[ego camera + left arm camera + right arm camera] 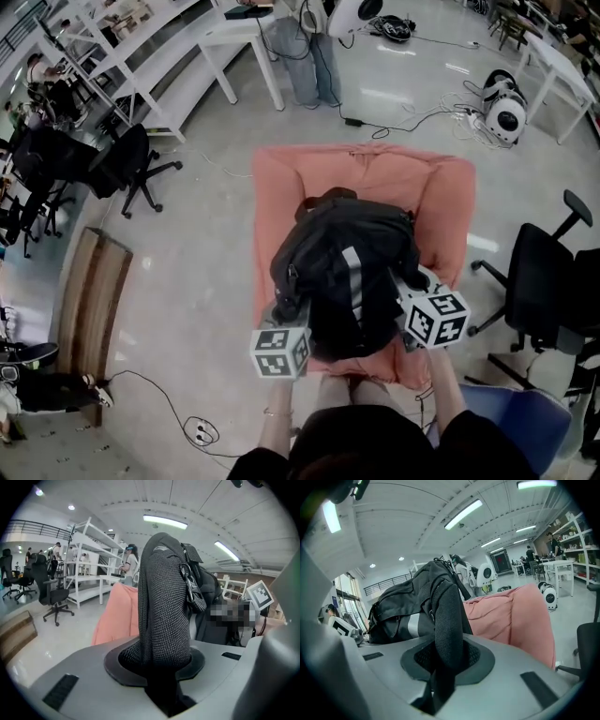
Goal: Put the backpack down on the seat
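Observation:
A black backpack (345, 267) with a grey stripe hangs over the salmon-pink armchair (441, 197), above its seat. My left gripper (289, 319) is shut on a black mesh shoulder strap (165, 602) at the pack's left side. My right gripper (411, 298) is shut on the other mesh strap (447, 616) at the right side. In the right gripper view the backpack (401, 606) bulges to the left of the strap, with the armchair (511, 616) behind it. Whether the pack's bottom touches the seat is hidden by the pack itself.
A black office chair (548, 281) stands right of the armchair, another (131, 169) at the left. A wooden bench (89, 309) lies on the floor at the left. White tables (239, 37) and a person's legs (305, 56) are behind the armchair. Cables (403, 117) run across the floor.

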A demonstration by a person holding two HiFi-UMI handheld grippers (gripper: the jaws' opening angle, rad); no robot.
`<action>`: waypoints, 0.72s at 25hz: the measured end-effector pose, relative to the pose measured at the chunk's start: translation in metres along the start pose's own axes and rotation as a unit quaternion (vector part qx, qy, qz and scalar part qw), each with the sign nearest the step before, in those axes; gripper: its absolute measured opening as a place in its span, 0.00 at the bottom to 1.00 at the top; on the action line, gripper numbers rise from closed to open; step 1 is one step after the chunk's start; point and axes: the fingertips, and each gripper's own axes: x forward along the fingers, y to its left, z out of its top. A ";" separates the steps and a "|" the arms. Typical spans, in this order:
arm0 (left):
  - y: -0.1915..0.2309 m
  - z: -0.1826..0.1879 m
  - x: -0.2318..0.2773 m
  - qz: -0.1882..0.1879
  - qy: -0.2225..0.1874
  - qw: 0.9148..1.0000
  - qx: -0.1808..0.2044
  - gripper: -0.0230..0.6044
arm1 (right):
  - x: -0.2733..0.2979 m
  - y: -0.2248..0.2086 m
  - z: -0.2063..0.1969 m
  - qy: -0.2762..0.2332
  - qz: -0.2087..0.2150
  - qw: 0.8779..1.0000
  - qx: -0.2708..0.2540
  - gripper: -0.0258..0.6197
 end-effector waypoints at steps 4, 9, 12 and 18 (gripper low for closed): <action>0.015 -0.013 0.020 0.001 0.012 1.000 -0.008 0.22 | 0.025 -0.007 -0.014 0.014 -0.002 1.000 0.004 0.13; 0.030 -0.022 0.043 0.008 0.023 1.000 -0.010 0.22 | 0.052 -0.016 -0.024 0.025 -0.006 1.000 0.002 0.13; 0.036 -0.022 0.056 0.008 0.024 1.000 -0.010 0.22 | 0.068 -0.023 -0.025 0.032 -0.009 0.999 -0.001 0.13; 0.044 -0.018 0.077 0.000 0.034 0.999 -0.012 0.22 | 0.091 -0.035 -0.026 0.045 -0.017 0.999 0.001 0.13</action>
